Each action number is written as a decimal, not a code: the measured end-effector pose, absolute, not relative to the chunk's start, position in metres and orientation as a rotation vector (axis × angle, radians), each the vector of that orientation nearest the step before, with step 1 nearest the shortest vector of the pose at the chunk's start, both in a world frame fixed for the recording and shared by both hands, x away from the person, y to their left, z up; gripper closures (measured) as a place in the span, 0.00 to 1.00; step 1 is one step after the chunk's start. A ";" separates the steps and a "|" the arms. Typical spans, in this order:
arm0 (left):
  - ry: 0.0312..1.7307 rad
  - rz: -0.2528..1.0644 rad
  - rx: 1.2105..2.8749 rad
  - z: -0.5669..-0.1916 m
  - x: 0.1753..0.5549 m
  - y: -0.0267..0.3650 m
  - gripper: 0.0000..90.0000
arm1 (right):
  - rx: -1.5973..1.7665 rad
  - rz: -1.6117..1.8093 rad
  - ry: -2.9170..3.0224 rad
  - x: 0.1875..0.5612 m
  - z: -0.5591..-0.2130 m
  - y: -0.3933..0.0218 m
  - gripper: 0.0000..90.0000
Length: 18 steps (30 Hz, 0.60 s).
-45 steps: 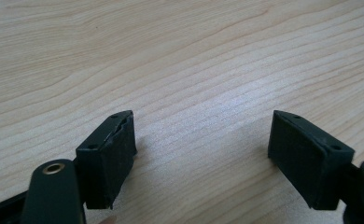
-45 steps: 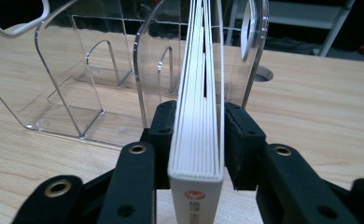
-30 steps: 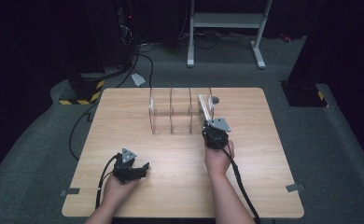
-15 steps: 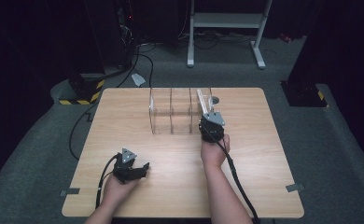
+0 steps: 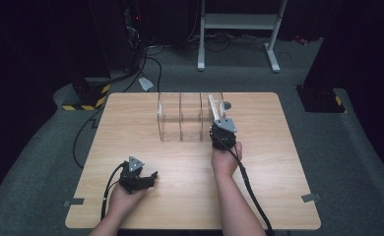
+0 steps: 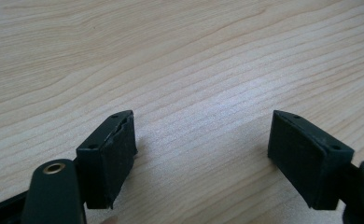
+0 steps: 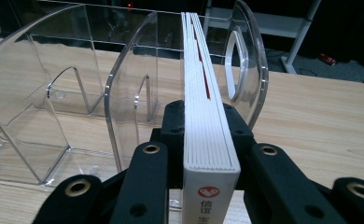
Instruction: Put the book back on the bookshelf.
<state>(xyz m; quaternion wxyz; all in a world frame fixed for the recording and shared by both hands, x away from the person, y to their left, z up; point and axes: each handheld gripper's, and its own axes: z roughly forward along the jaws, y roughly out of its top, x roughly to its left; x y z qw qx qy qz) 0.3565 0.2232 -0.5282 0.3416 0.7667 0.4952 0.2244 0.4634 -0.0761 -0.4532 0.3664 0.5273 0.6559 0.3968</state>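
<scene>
One book [image 7: 207, 140] is clamped in the right gripper [image 5: 223, 132], now pushed farther into the clear rack [image 5: 180, 120]'s end slot, nearly home. Left gripper [image 6: 203, 158] rests apart.

In the right gripper view the book [image 7: 208, 135] runs out of the frame at the bottom edge, so its spine label is cut through the printed characters and cannot be read whole. Its covers are hidden where the right gripper [image 7: 209, 140] clamps them, and its far end sits behind the curved walls of the clear rack [image 7: 124, 93]. In the high view the book [image 5: 213, 105] is too small to make out (a pale sliver inside the rack [image 5: 180, 118]). The left gripper [image 6: 203, 154] has both jaws cut off at the bottom edge. Behind the table [image 5: 288, 162] the room is too dark to read.
</scene>
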 end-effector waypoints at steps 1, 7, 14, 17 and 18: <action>1.288 0.584 1.994 -0.528 0.356 0.223 0.26 | 1.360 1.020 1.684 0.463 -0.453 -0.076 0.84; 1.288 0.584 1.994 -0.528 0.356 0.223 0.26 | 1.391 1.025 1.685 0.460 -0.457 -0.079 0.82; 1.288 0.584 1.994 -0.528 0.356 0.223 0.26 | 1.399 1.064 1.676 0.455 -0.457 -0.084 0.72; 1.288 0.584 1.994 -0.528 0.356 0.223 0.26 | 1.385 1.078 1.687 0.452 -0.456 -0.085 0.67; 1.288 0.584 1.994 -0.528 0.356 0.223 0.26 | 1.388 1.088 1.691 0.450 -0.457 -0.087 0.65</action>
